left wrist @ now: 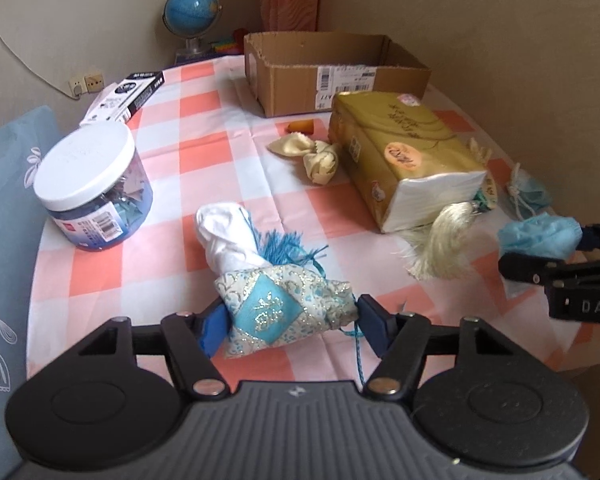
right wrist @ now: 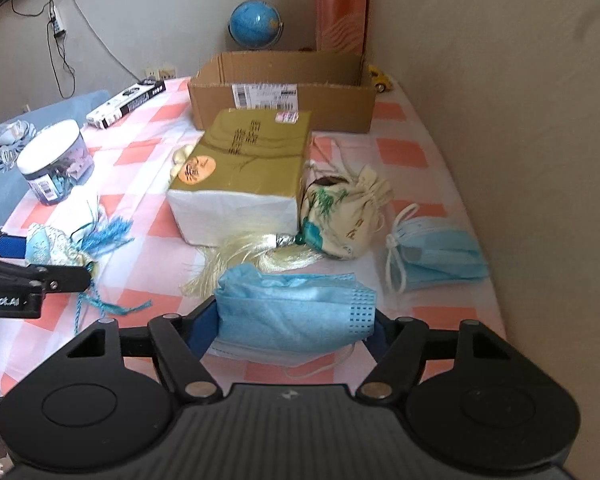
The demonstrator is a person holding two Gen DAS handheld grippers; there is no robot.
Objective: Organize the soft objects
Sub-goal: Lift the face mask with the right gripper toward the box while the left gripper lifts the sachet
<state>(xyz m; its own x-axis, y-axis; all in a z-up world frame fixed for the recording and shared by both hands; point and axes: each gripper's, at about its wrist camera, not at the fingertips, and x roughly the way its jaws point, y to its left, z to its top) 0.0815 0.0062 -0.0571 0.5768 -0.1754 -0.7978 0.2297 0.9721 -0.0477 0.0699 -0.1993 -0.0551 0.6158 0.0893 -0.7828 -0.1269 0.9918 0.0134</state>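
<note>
My left gripper (left wrist: pixel 290 324) is shut on a blue-and-silver brocade sachet (left wrist: pixel 284 308) with a blue tassel, held just above the checked tablecloth; it also shows in the right wrist view (right wrist: pixel 50 246). My right gripper (right wrist: pixel 294 328) is shut on a folded blue face mask (right wrist: pixel 296 308), also seen in the left wrist view (left wrist: pixel 540 236). A white sock (left wrist: pixel 228 236) lies behind the sachet. A cream bow-shaped cloth (left wrist: pixel 308 154), a cream painted pouch (right wrist: pixel 344 212) with a pale tassel (right wrist: pixel 252 256) and a second blue mask (right wrist: pixel 436 256) lie on the table.
An open cardboard box (left wrist: pixel 332 80) stands at the back. A gold tissue pack (left wrist: pixel 404 156) lies mid-table. A white-lidded jar (left wrist: pixel 92 184) and a black-and-white carton (left wrist: pixel 128 94) are at the left. A wall runs along the right edge; a blue cushion (left wrist: pixel 4 208) sits at the left.
</note>
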